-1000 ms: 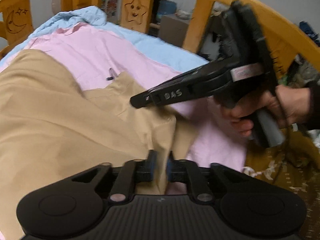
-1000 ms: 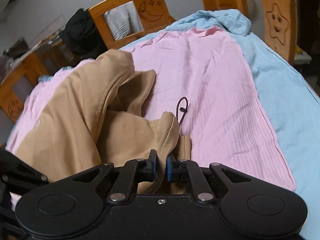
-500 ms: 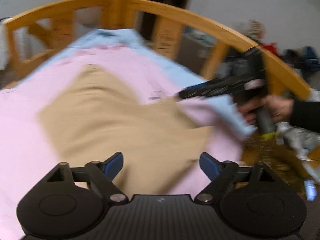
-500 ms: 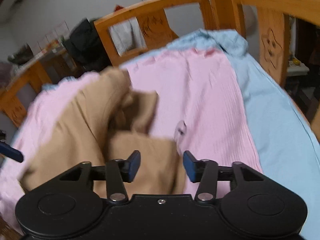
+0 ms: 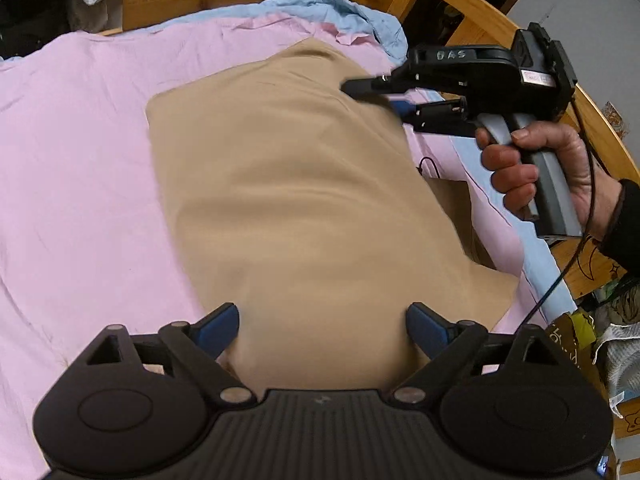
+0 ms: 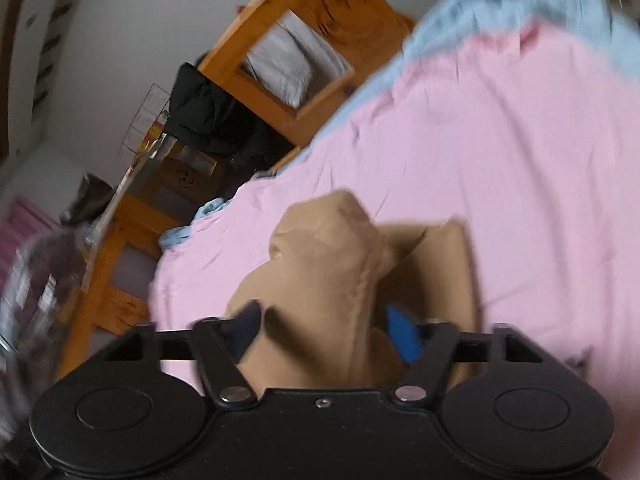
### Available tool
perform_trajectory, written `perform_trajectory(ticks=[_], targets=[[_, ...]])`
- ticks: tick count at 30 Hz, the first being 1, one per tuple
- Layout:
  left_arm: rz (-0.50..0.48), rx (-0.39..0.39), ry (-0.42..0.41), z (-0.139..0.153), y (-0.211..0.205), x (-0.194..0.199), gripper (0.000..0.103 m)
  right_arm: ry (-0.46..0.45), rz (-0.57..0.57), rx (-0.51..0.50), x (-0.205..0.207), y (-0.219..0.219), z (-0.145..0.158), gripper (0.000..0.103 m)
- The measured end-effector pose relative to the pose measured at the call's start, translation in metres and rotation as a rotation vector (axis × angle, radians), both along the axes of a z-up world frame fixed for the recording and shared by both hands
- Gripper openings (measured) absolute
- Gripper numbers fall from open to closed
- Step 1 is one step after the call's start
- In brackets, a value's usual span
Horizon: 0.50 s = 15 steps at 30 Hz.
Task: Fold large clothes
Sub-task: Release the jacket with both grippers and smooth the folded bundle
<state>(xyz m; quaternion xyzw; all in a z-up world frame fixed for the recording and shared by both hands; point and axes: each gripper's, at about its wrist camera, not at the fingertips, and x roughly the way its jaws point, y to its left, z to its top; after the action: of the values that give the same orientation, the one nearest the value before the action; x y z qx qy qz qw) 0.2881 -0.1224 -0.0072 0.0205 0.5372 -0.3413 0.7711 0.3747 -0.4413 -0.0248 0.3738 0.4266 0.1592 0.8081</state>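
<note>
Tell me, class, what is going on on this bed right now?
A person holding two-finger tongs in each hand is folding a tan garment spread on a pink sheet. The left tongs stand wide open above the garment's near edge, having just let go. The right tongs, held in the person's right hand, are at the garment's far corner; they have just been closing, with tan cloth between the fingers, though blur hides whether they grip it.
</note>
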Motion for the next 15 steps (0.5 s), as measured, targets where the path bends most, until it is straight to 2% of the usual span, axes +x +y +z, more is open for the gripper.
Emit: perform_trajectory(ticks=[1,2,3,6,8,11,15], targets=[[-0.005,-0.002,0.002,-0.001,-0.001,0.001,0.094,0.025,-0.007,0.011,0.001,-0.001,-0.001,0.022],[-0.012,-0.002,0.002,-0.001,-0.002,0.0,0.094,0.017,-0.011,-0.025,-0.001,0.0,0.003,0.01],[-0.023,-0.001,-0.003,-0.002,-0.003,-0.001,0.094,-0.016,0.004,-0.083,-0.006,0.002,0.011,0.007],[-0.055,0.002,-0.023,-0.006,-0.004,-0.003,0.095,-0.079,0.026,-0.218,-0.021,0.004,0.029,0.006],[-0.058,0.011,-0.035,-0.01,-0.008,-0.004,0.096,-0.084,0.032,-0.307,-0.021,0.004,0.028,0.006],[-0.075,0.034,-0.071,-0.016,-0.021,-0.009,0.1,-0.05,0.075,-0.455,-0.012,0.018,0.004,0.006],[-0.099,0.035,-0.076,-0.006,-0.02,-0.012,0.097,-0.04,0.084,-0.53,-0.009,0.033,-0.021,0.007]])
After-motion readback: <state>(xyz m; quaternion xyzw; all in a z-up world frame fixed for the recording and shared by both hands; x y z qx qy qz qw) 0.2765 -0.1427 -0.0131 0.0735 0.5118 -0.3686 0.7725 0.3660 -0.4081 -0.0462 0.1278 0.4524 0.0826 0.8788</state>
